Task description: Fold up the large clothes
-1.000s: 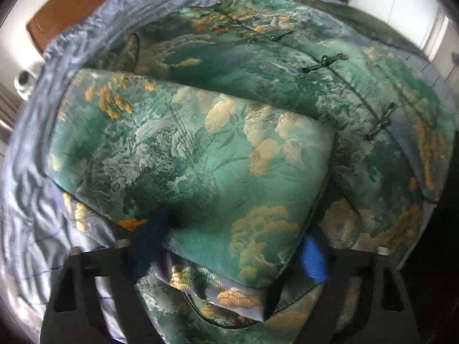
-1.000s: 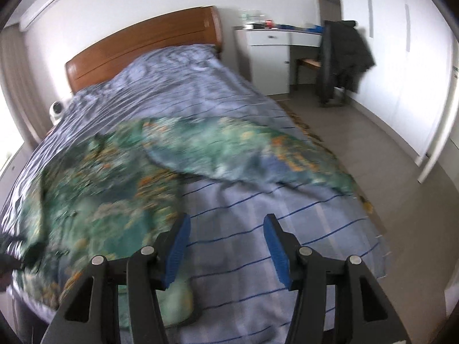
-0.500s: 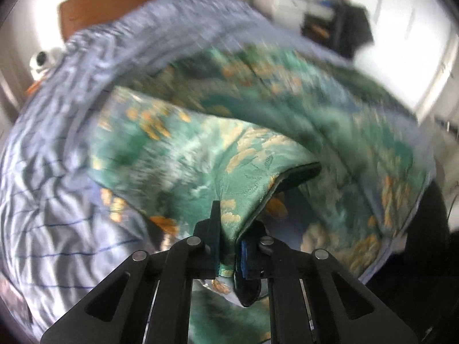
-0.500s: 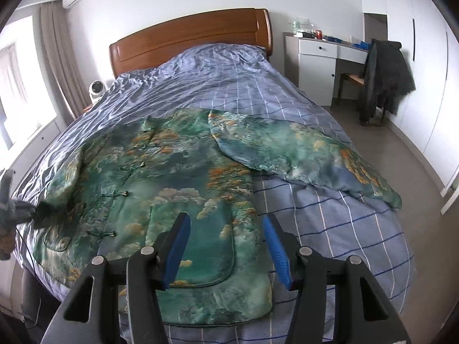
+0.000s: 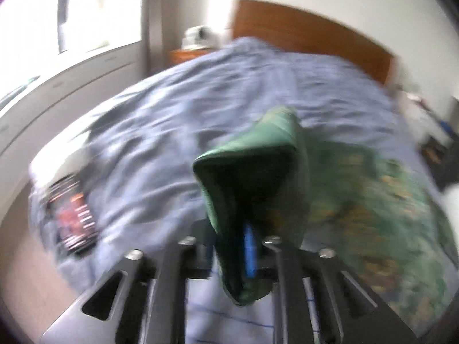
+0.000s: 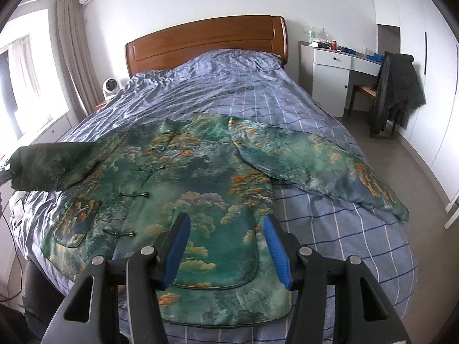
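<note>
A green patterned jacket (image 6: 183, 177) lies front up on the bed, its right sleeve (image 6: 318, 166) spread out to the side. My left gripper (image 5: 243, 246) is shut on the cuff of the left sleeve (image 5: 258, 172) and holds it lifted off the bed; the raised sleeve shows at the left of the right wrist view (image 6: 51, 166). My right gripper (image 6: 226, 246) is open and empty, above the jacket's lower hem near a patch pocket (image 6: 218, 252).
The bed has a blue checked cover (image 6: 344, 243) and a wooden headboard (image 6: 206, 43). A white desk (image 6: 338, 66) and a chair with a dark coat (image 6: 396, 91) stand at the right. A dark booklet (image 5: 74, 215) lies at the bed's left edge.
My left gripper closed on the folded sleeve and pulled it outward to the left, unfolding it and lifting it. My right gripper rose and drew back over the hem, staying open.
</note>
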Tool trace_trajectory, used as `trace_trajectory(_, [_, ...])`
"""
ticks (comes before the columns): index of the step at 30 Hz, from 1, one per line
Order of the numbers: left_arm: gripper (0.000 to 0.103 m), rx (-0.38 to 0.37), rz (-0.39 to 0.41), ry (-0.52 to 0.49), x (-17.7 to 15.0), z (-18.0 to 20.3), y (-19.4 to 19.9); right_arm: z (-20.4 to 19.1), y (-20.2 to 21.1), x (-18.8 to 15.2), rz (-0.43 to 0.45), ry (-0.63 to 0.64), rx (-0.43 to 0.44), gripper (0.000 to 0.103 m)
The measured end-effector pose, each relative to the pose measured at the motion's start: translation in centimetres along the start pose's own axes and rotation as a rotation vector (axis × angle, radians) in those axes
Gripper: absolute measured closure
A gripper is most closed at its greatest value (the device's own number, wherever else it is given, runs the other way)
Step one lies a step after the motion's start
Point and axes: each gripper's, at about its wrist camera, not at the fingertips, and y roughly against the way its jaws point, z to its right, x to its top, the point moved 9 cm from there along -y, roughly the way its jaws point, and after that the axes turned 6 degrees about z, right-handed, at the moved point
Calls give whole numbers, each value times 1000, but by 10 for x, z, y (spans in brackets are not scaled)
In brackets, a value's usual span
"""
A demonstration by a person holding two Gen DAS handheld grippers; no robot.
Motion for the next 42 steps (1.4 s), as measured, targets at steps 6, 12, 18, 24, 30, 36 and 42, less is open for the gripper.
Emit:
trace_trajectory(6, [37, 213, -36, 136, -47, -84, -13, -13, 0, 3, 3, 13, 17, 49])
trace_trajectory(12, [22, 112, -57, 71, -95, -30, 13, -26, -5, 3, -2, 43, 26, 49])
trace_trajectory(18, [13, -66, -31, -52, -103, 69, 45, -42, -11, 5, -5, 65, 49, 49])
trace_trajectory(24, [11, -231, -4, -138, -96, 166, 68, -46, -6, 4, 10, 82, 21, 31])
trace_trajectory(30, [5, -339, 51, -197, -87, 243, 101, -31, 0, 0, 17, 49, -13, 29])
trace_trajectory(36, [3, -374, 47, -246, -98, 290, 100, -20, 2, -1, 24, 29, -31, 29])
trace_trajectory(42, [3, -365, -73, -248, -146, 313, 59, -9, -4, -7, 15, 21, -53, 29])
